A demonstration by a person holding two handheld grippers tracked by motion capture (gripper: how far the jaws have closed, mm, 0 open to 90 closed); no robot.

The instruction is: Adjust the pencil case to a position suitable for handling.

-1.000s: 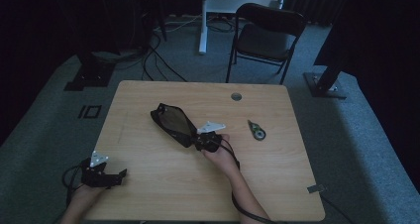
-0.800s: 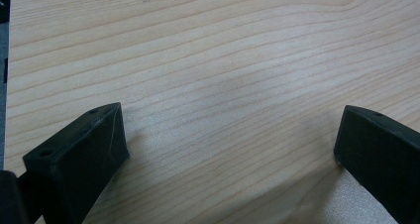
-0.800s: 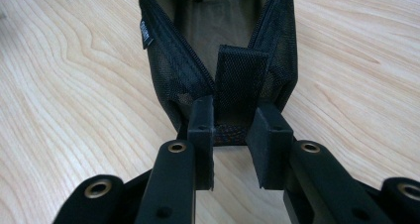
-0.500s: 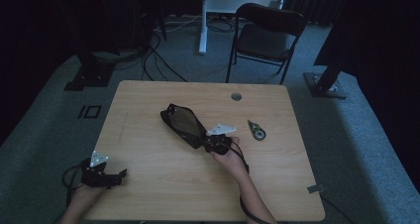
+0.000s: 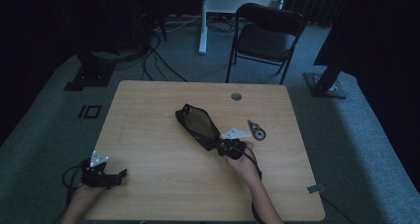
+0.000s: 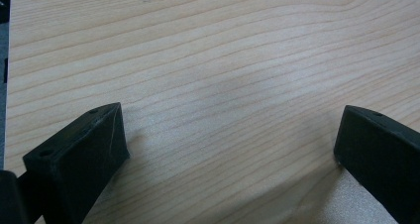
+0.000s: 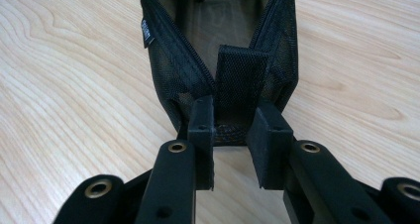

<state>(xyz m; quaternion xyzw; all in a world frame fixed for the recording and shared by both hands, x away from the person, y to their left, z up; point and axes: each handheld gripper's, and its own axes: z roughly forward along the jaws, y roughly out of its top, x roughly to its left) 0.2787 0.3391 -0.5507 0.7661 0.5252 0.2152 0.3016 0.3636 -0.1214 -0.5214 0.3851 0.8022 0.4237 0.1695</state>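
Note:
A black mesh pouch [image 5: 197,125] lies unzipped on the wooden table [image 5: 148,110], near its middle. My right gripper [image 5: 221,144] is at the pouch's near right end. In the right gripper view the jaws [image 7: 232,130] are pinched on the webbing tab at the end of the pouch [image 7: 168,70], whose mouth gapes away from the camera. My left gripper [image 5: 117,175] rests at the table's front left corner. In the left gripper view its jaws [image 6: 230,135] stand wide apart over bare wood, with nothing between them.
A small green and white roller-shaped item [image 5: 257,131] lies on the table just right of the right gripper. A round cable hole [image 5: 236,96] sits near the far edge. A black folding chair [image 5: 265,33] stands beyond the table, with cables on the floor.
My right gripper has moved to the right across the table, dragging the pouch along with it. The left gripper has stayed where it was.

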